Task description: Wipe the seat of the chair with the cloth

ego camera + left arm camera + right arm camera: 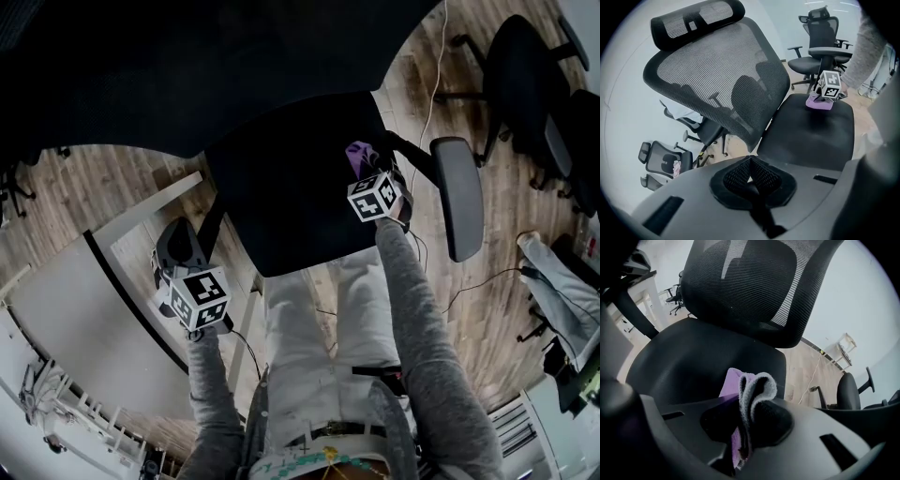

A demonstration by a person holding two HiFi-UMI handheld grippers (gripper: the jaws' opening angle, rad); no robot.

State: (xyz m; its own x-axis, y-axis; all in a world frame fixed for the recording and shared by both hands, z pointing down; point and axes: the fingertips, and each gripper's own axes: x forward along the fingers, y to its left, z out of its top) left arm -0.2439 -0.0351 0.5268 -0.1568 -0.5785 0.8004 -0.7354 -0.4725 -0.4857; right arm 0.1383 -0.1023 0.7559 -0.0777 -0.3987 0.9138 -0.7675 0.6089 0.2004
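The black chair seat [281,197] fills the middle of the head view under its mesh backrest [717,70]. My right gripper [377,195] is over the seat's right edge, shut on a purple and grey cloth [747,397] that rests on the seat [693,357]; from the left gripper view the cloth [819,102] lies at the seat's far side [811,136]. My left gripper [197,298] hangs off the seat's left side by the left armrest [178,246]. Its jaws are pressed together with nothing between them.
The right armrest [459,197] stands just right of the cloth. A white desk [84,309] lies at the left, other office chairs [525,84] at the far right. Cables [431,94] run over the wooden floor. The person's legs [328,319] stand at the seat's front edge.
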